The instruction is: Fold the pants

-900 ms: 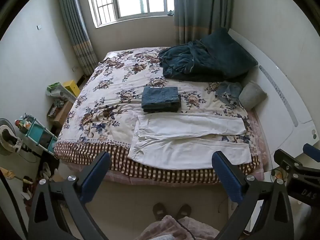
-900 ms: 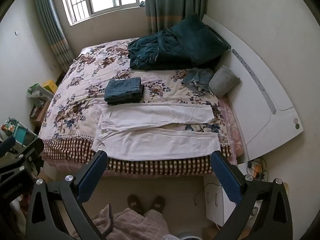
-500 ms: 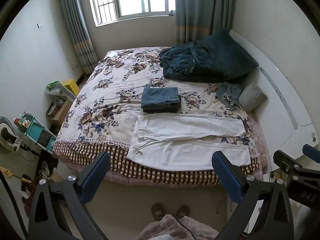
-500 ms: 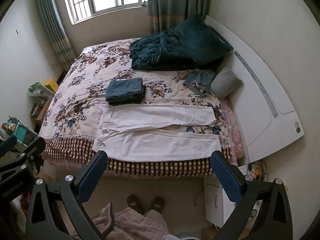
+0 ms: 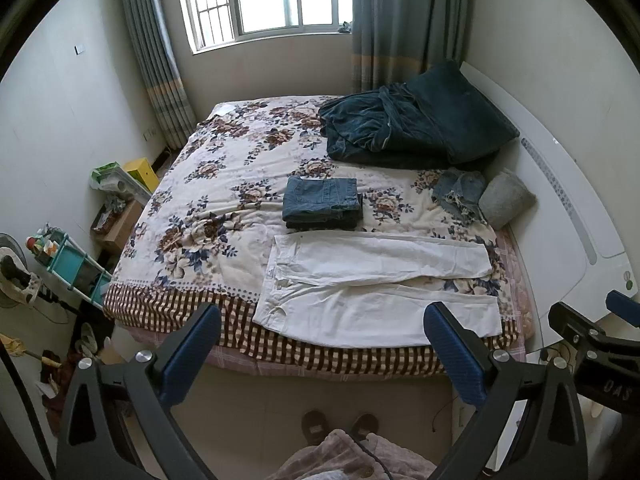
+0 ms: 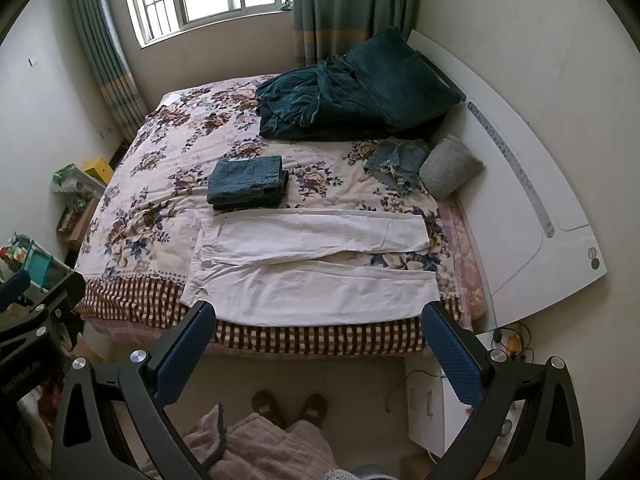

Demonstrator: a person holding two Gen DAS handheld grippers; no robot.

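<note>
Left claw spread wide — smooth white pants flat.

Bed with laundry laid out on a floral cover

The bed carries white pants spread flat near its checked front edge, folded jeans just behind them, a dark teal blanket heaped at the far right, and, beside the headboard, what looks like crumpled denim touching a grey cushion.
</note>
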